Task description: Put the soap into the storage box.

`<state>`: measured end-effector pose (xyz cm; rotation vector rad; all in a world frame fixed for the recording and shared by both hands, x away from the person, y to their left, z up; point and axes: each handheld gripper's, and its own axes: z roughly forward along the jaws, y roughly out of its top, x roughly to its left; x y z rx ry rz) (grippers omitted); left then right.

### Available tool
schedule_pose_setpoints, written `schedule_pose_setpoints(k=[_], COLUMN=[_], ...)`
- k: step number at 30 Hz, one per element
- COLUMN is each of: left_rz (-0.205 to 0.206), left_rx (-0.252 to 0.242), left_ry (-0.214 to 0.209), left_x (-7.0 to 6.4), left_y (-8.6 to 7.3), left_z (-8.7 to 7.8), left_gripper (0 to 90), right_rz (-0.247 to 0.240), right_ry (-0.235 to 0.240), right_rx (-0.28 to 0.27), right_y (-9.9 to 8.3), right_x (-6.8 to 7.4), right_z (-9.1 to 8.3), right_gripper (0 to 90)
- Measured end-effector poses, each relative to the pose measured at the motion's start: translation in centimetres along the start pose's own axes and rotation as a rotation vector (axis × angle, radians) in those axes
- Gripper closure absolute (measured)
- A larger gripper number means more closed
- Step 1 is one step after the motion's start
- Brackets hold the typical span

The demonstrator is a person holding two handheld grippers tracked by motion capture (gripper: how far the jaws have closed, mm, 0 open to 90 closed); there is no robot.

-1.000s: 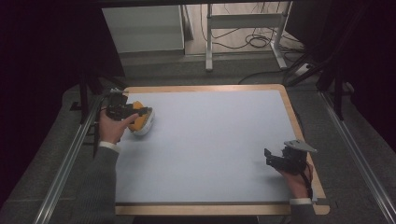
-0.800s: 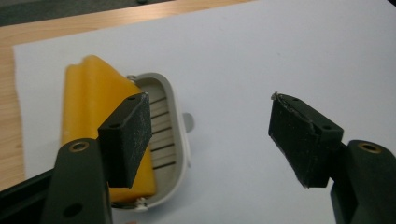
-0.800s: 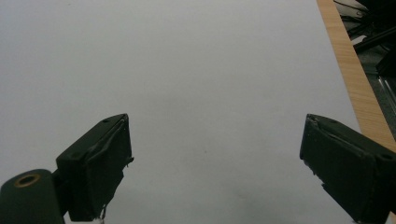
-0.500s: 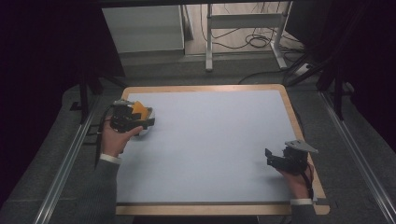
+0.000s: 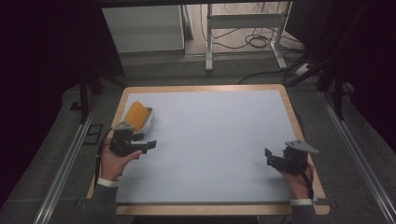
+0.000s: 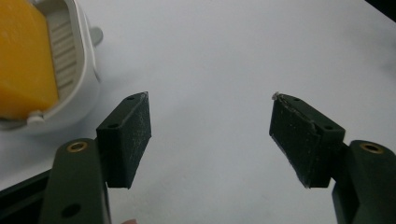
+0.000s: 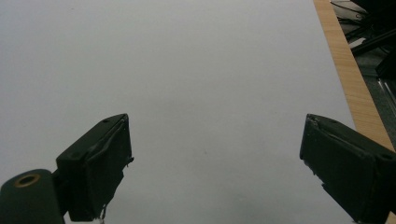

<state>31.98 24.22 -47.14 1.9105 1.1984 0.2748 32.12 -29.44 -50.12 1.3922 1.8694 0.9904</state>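
Note:
A white holder with a yellow-orange block in it (image 5: 138, 116) lies at the far left of the white table top (image 5: 210, 140); in the left gripper view the same white holder (image 6: 44, 70) sits at the upper left. My left gripper (image 5: 148, 144) hovers just in front of it, apart from it, open with nothing between its jaws (image 6: 210, 135). My right gripper (image 5: 271, 156) rests near the table's right front, open and empty (image 7: 215, 158) over bare white surface.
A wooden rim (image 5: 299, 126) frames the white top. Metal rails (image 5: 60, 172) run along both sides. Beyond the far edge stand a white cabinet (image 5: 142, 28), a metal frame (image 5: 243, 28) and floor cables (image 5: 261, 42).
My left gripper has let go of the holder and drawn back toward the near side, leaving the holder lying at the far left. The right gripper has stayed put.

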Motion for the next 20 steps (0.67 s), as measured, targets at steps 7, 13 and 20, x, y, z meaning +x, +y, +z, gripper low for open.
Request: schedule_pose_setpoints(k=[7, 13, 20], left_rz=[-0.013, -0.021, -0.021], left_rx=[-0.002, 0.003, 0.011], left_ry=[-0.004, -0.004, -0.007], left_x=[-0.1, 0.0, 0.1], left_y=[-2.2, -2.9, -3.2], left_z=[0.0, 0.3, 0.4], left_gripper=[29.5, 29.5, 28.3], right_rz=[-0.010, -0.015, -0.020], right_ry=[0.006, 0.011, 0.017], right_rx=[0.002, 0.003, -0.002], right_y=[0.0, 0.0, 0.0], right_x=[0.3, 0.4, 0.6], right_z=[0.0, 0.0, -0.1], right_gripper=[8.9, 8.9, 8.9])
